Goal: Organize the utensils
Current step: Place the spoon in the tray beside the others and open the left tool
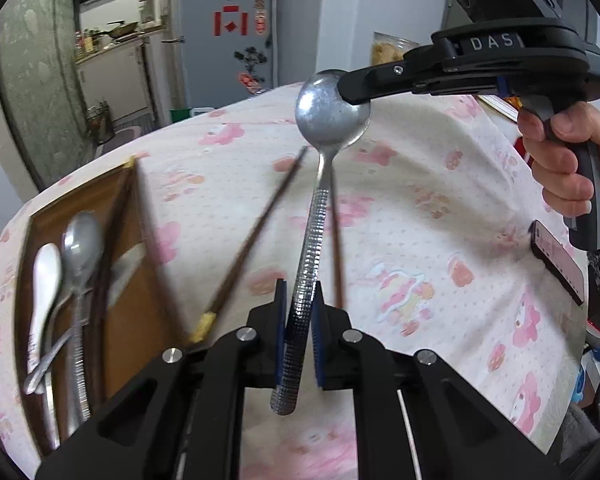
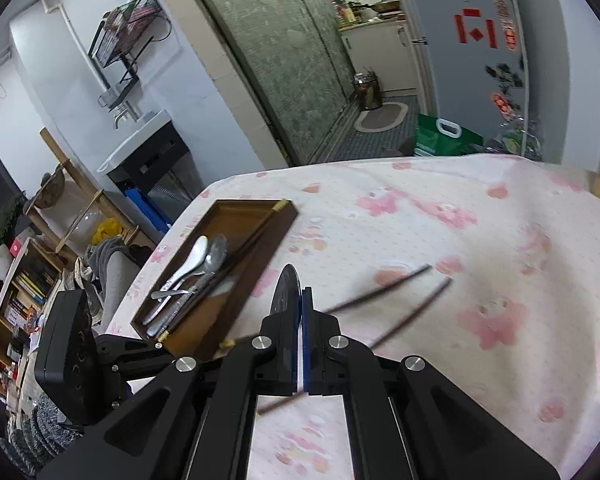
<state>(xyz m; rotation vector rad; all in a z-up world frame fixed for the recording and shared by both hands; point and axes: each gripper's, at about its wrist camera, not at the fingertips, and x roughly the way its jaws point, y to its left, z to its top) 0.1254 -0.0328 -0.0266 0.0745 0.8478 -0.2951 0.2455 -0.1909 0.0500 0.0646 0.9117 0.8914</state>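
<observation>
Holding metal spoon point(image 1: 318, 216) at both ends: left gripper point(image 1: 301, 328) clamped on handle, right gripper point(image 1: 354, 94) clamped on bowl; long axis runs lower-centre to upper-centre, wooden tray point(image 1: 120, 216) lies lower left, nearer left gripper

Table w/ a white cloth printed in pink cartoon figures point(image 2: 440, 216) carries a long brown wooden utensil tray point(image 2: 256, 240) near its left edge, two dark thin chopsticks point(image 2: 384, 290) loose beside it, blurred, & probably a phone, a dark flat slab point(image 1: 558, 266), at right.
</observation>
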